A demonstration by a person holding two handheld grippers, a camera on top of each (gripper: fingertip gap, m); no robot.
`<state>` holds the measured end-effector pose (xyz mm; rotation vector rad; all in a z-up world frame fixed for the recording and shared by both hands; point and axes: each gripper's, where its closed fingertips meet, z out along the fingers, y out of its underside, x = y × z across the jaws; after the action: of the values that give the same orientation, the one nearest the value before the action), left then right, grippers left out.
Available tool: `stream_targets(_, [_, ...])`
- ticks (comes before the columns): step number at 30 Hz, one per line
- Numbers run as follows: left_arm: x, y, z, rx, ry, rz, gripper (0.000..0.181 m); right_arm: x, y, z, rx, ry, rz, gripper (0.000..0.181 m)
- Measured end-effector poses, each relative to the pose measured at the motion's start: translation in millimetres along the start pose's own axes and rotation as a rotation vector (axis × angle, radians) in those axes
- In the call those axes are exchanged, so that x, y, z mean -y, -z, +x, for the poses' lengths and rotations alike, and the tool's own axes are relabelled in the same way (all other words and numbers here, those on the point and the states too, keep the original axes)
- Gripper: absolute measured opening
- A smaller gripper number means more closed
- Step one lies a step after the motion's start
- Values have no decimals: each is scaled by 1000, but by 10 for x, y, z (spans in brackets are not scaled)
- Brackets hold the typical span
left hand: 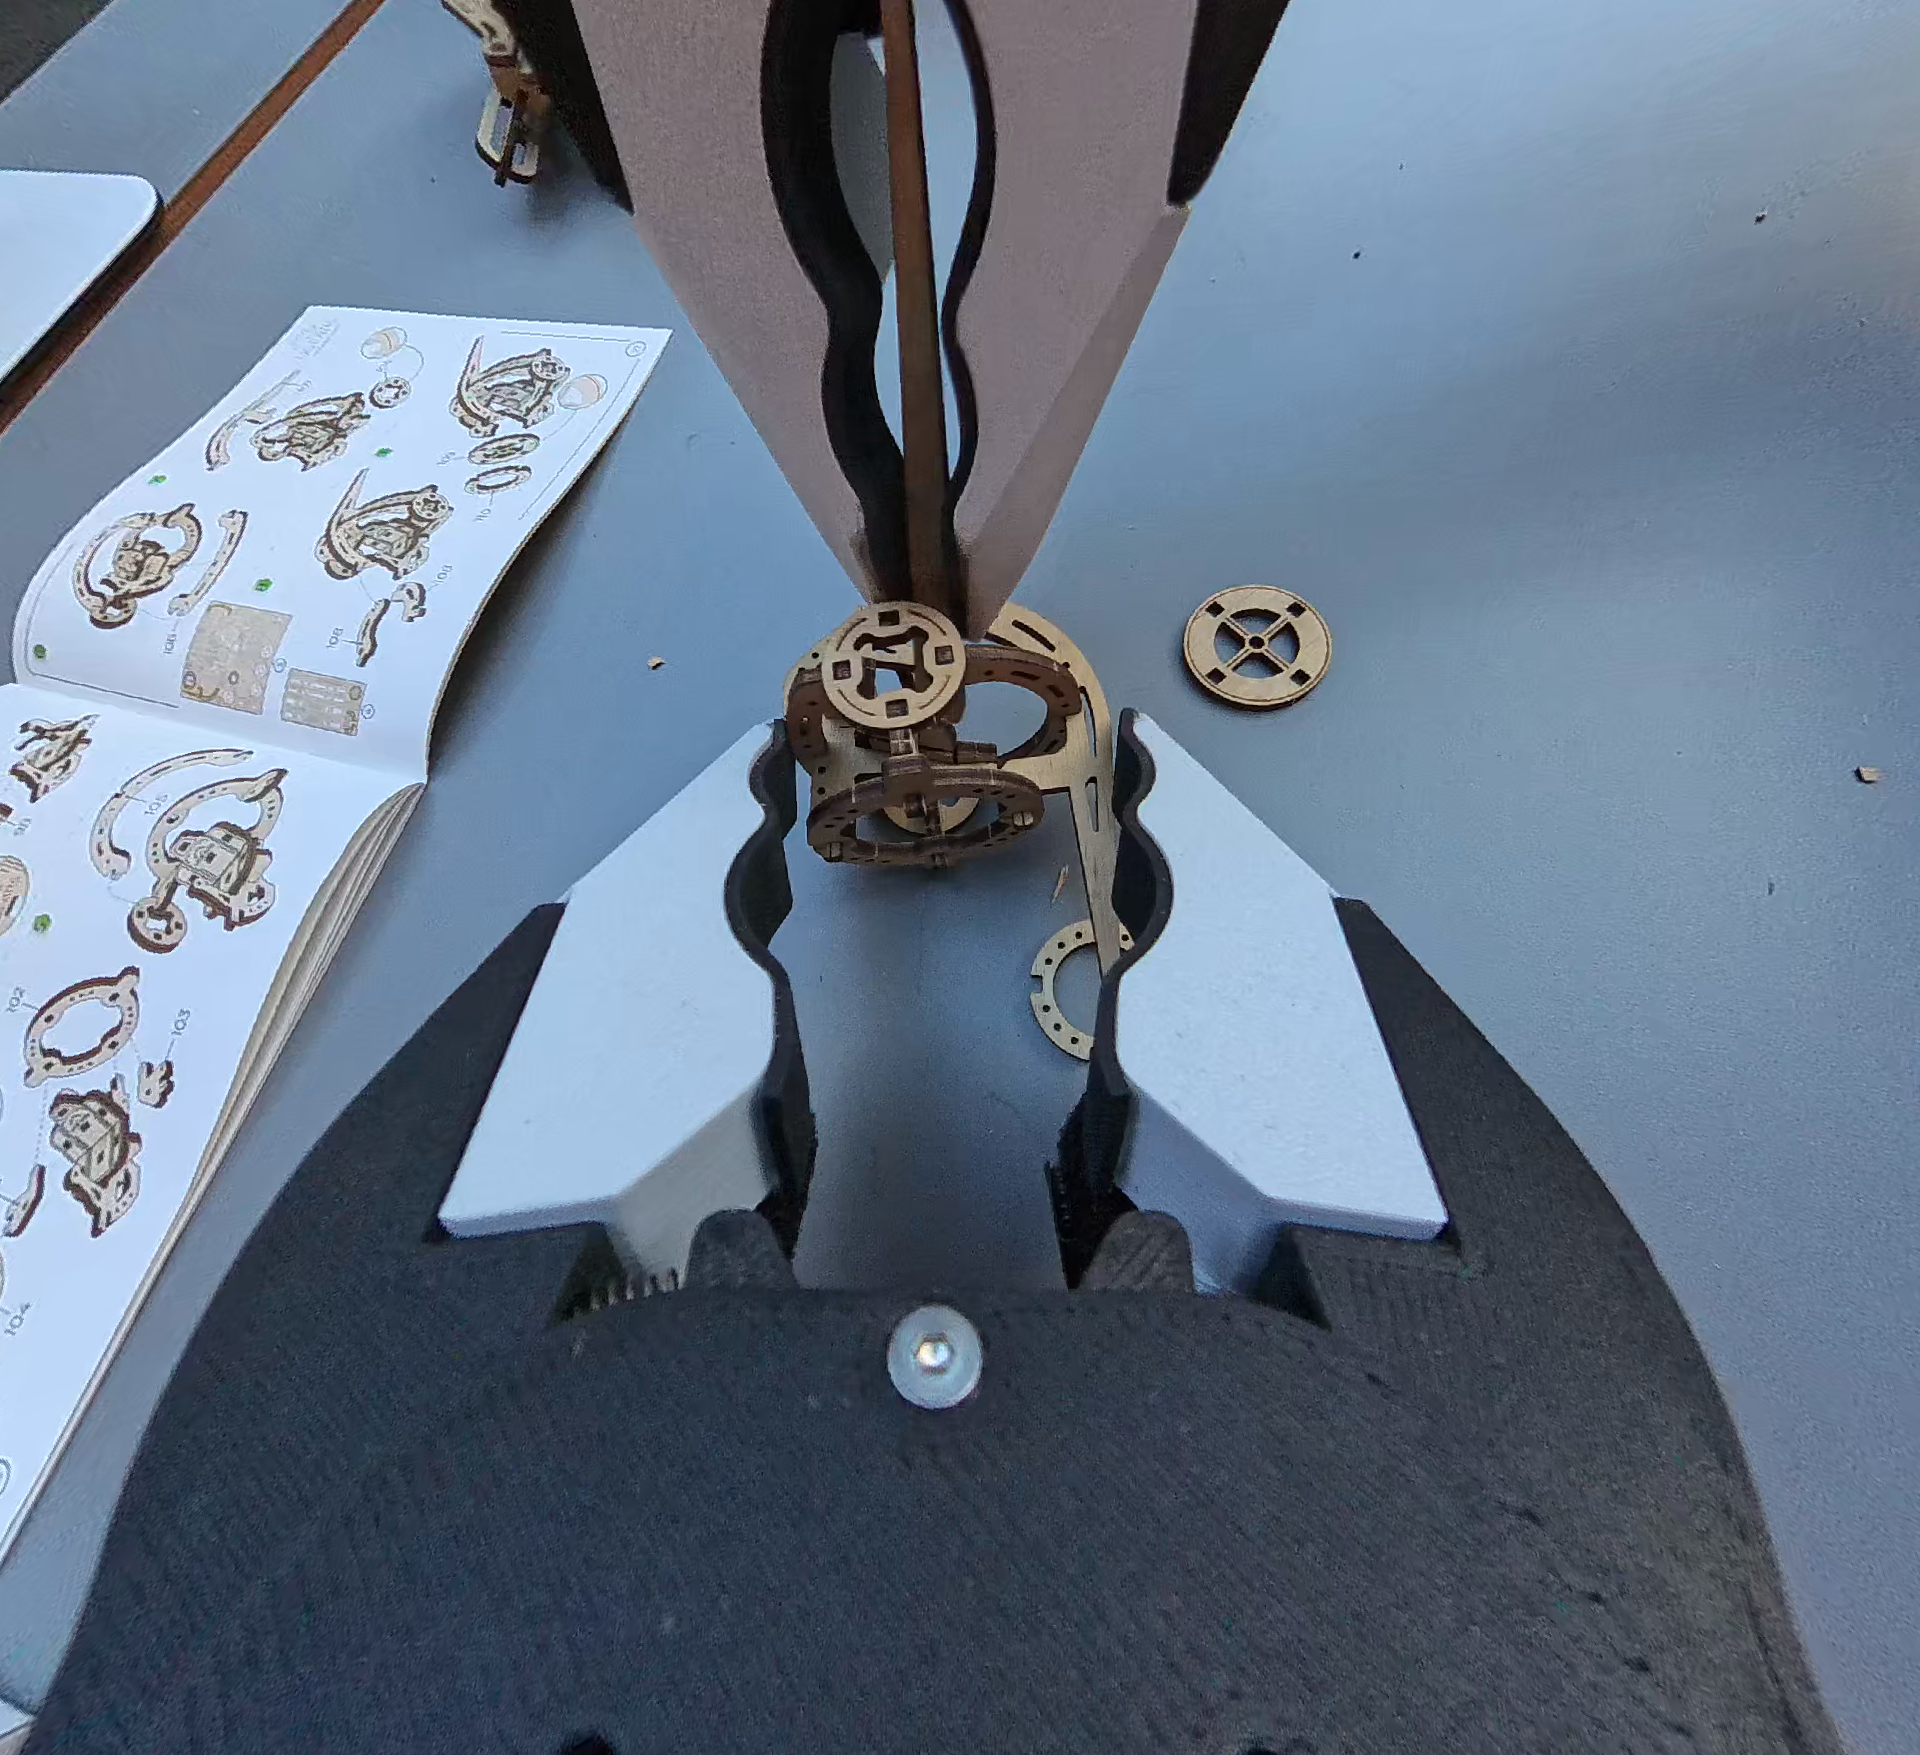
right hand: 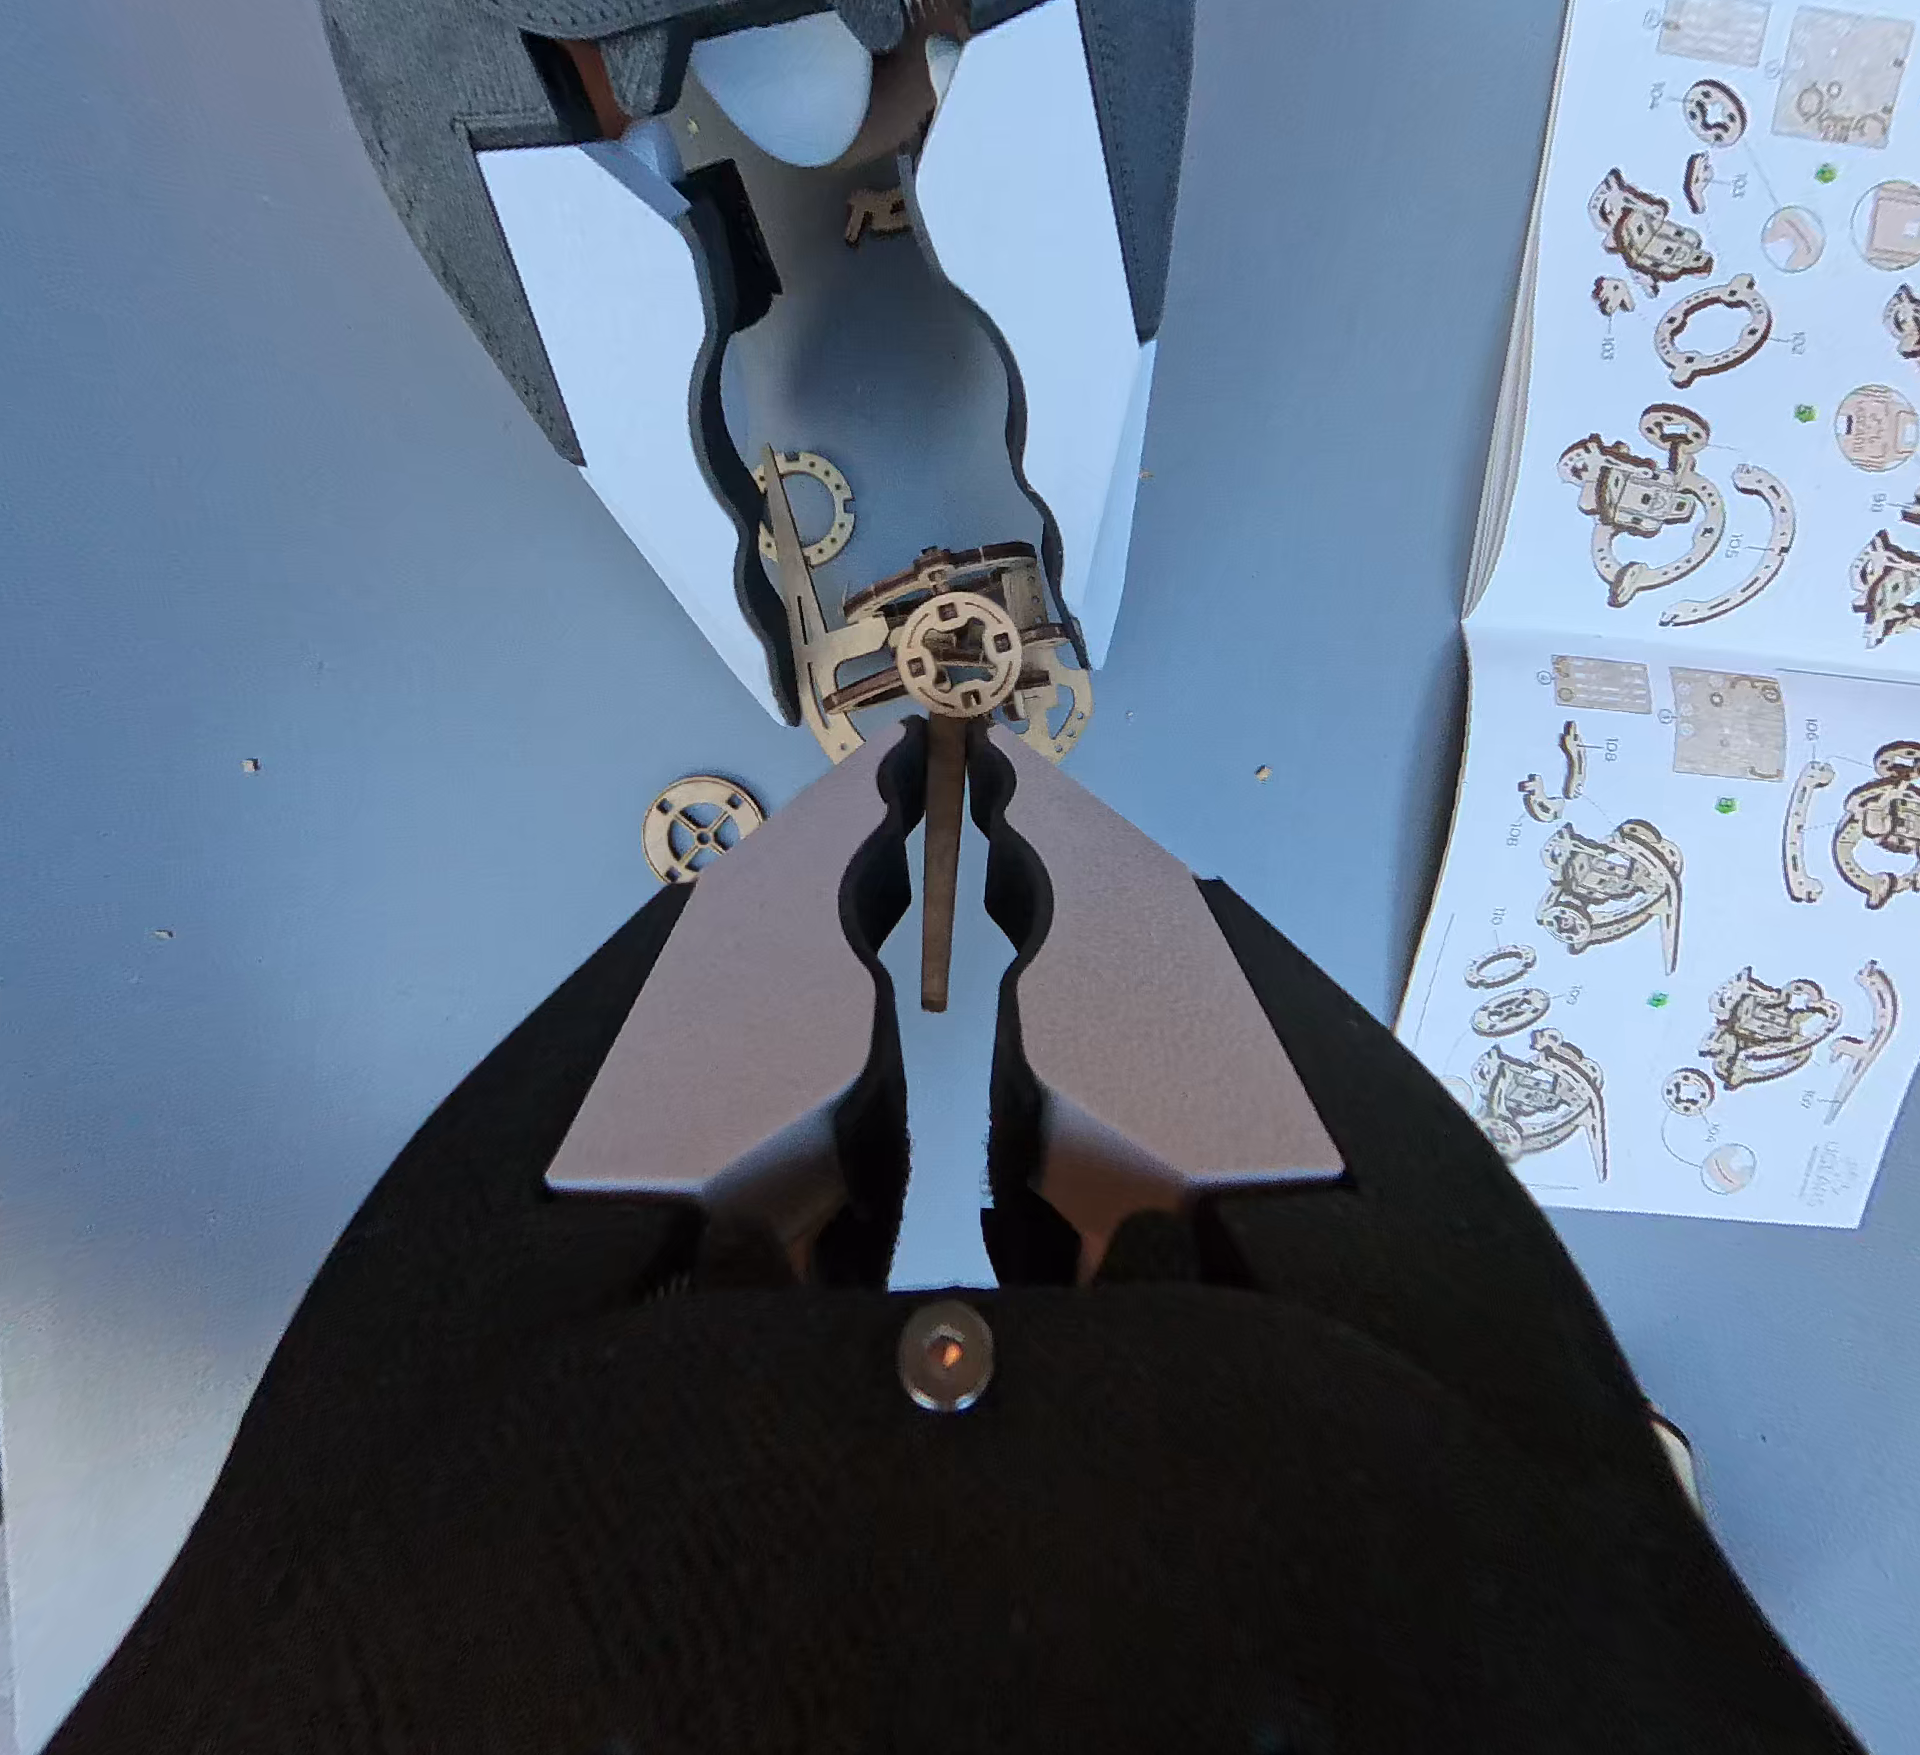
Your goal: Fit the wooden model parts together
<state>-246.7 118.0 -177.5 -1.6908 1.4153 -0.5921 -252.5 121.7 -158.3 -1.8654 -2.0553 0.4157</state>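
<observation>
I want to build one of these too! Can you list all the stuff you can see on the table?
Wooden model: one, light brown, half built, table middle, between the left jaws.
Round disc: one, light brown, upright against the model's top.
Stick: one, dark brown, held in the right jaws, tip at the disc.
Spoked wheel: one, light brown, flat on the table beside the model.
Toothed ring: one, light brown, flat on the table by the model.
Instruction booklet: one, white with drawings, open at the table side.
Table: one, grey.
Left gripper: one, white and black, jaws around the model.
Right gripper: one, brown and black, jaws shut on the stick.
</observation>
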Motion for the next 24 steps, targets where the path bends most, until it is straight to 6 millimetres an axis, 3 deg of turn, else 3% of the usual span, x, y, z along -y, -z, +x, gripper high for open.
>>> stream_targets(1, [1,-1,6,-6,1,1,60,-17,-12,10,-5,5,-19,5])
stream_targets(10, [-1,4,-5,-22,29,3,60,-35,-45,38,1,9,-115,5])
stream_targets(16, [0,11,-9,-17,26,7,61,1,2,23,3,2,-72,5])
stream_targets(21, [49,64,-5,-32,52,43,70,-2,208,15,-23,-56,51,5])
stream_targets(24, [204,202,-40,-15,50,115,72,-40,439,7,-78,-94,118,5])
